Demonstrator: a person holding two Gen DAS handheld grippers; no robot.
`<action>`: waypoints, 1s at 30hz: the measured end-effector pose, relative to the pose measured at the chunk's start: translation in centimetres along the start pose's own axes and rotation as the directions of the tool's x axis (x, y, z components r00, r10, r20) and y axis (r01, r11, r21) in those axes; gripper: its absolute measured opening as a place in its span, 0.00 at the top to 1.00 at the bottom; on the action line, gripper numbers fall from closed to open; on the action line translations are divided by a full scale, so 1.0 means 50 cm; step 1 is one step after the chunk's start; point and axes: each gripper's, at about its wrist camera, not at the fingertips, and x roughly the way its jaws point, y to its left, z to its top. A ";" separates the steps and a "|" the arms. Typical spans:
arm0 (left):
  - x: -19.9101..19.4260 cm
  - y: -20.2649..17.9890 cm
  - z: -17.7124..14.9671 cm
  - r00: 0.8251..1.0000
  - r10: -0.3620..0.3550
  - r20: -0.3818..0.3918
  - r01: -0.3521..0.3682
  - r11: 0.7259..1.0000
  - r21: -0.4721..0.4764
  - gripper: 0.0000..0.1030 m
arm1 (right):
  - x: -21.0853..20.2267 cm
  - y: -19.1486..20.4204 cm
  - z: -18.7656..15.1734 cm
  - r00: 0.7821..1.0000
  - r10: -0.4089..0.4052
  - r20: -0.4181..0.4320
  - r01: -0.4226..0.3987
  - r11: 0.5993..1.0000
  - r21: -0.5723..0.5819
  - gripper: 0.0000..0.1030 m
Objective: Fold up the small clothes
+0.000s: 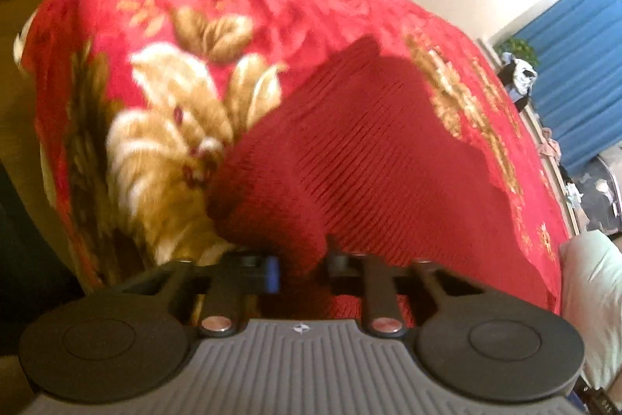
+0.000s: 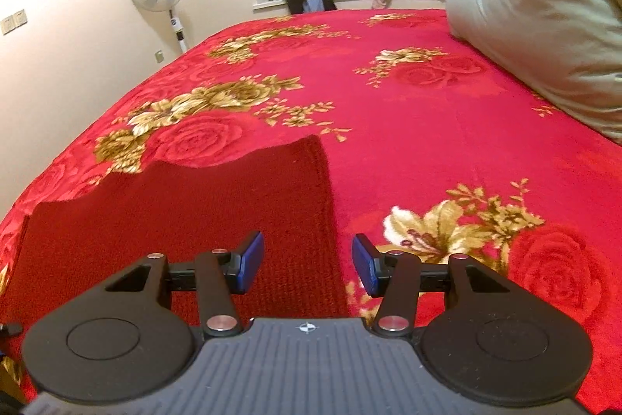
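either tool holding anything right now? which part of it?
Left tool: shut on the dark red knit garment, pinching a bunched fold at its near edge. Right tool: open over the garment's right edge, gripping nothing.

My left tool and right tool match: ribbed grey housing with a small compass-like mark, two black round discs, black linkage arms with silver rivets, and blue pads on the fingers.
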 end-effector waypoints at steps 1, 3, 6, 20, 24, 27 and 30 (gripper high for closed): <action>-0.013 -0.008 0.005 1.000 -0.004 0.020 0.003 1.000 0.023 0.84 | -0.002 -0.005 0.002 1.000 -0.006 0.006 0.006 1.000 0.010 0.49; -0.048 -0.027 0.013 0.998 -0.014 0.063 0.010 0.997 0.074 0.85 | -0.004 -0.017 0.007 1.000 -0.017 0.016 0.017 0.999 0.028 0.49; -0.105 -0.050 0.024 0.992 -0.038 0.122 0.025 0.994 0.111 0.85 | -0.007 -0.036 0.014 0.999 -0.038 0.028 0.036 0.997 0.064 0.49; -0.189 -0.065 0.079 0.953 0.166 0.251 -0.213 0.962 0.173 0.87 | -0.023 -0.094 0.038 0.996 -0.067 0.063 0.055 0.982 0.178 0.49; -0.196 -0.222 0.006 0.929 0.039 0.369 -0.240 0.820 0.519 0.87 | -0.031 -0.097 0.046 0.995 -0.055 0.082 0.038 0.981 0.192 0.49; -0.185 -0.350 -0.078 0.935 -0.130 0.331 -0.163 0.671 0.723 0.87 | -0.034 -0.102 0.052 0.994 -0.055 0.096 0.034 0.979 0.201 0.49; -0.162 -0.451 -0.207 0.939 -0.274 0.209 -0.057 0.474 0.879 0.87 | -0.038 -0.115 0.053 0.992 -0.049 0.113 0.022 0.974 0.224 0.49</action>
